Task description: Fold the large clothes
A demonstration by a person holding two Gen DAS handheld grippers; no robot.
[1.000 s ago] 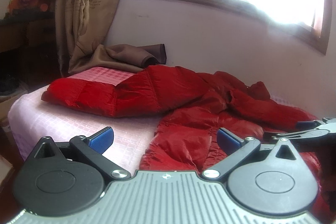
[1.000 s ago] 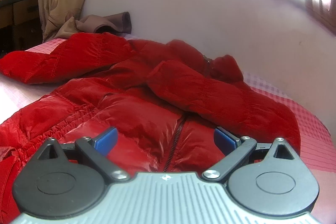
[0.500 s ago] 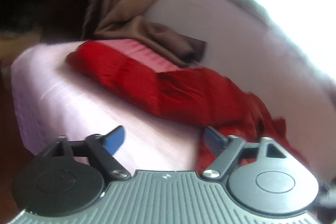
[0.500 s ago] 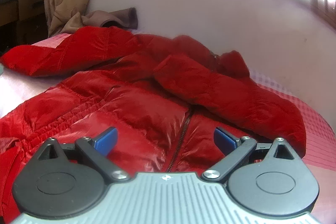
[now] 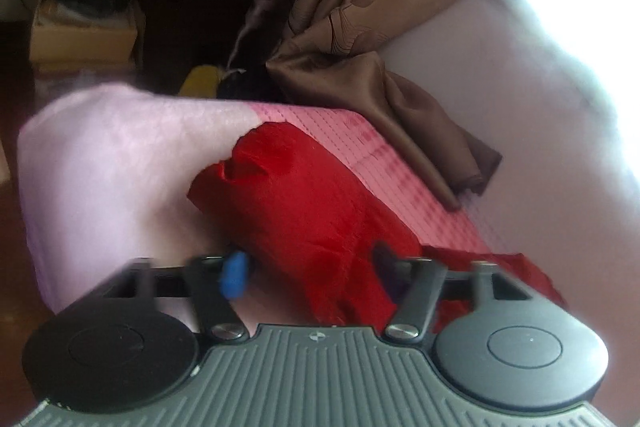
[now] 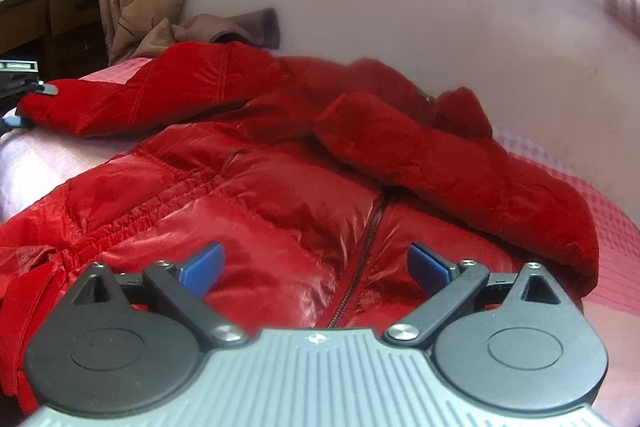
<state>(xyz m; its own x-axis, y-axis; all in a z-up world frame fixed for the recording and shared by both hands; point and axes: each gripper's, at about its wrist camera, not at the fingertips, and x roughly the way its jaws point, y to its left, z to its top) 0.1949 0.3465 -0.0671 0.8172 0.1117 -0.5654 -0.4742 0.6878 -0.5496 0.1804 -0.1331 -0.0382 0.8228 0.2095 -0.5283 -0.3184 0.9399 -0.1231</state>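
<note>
We see a red coat point(image 6: 280, 187) spread out on the bed point(image 5: 120, 155). Our left gripper point(image 5: 310, 273) has its fingers wide apart on both sides of one sleeve point(image 5: 304, 203). Our right gripper point(image 6: 314, 265) is wide too, above the coat's zip point(image 6: 360, 259), holding nothing.

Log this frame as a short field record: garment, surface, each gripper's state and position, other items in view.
garment: red puffer jacket, spread unfolded, front zip visible, one sleeve lying across the chest
surface: bed with pink checked cover
left gripper: open, straddling the outstretched sleeve near its cuff; image blurred
right gripper: open, over the jacket body near the zip, holding nothing
other items: brown curtain draped onto the bed corner by the wall
</note>
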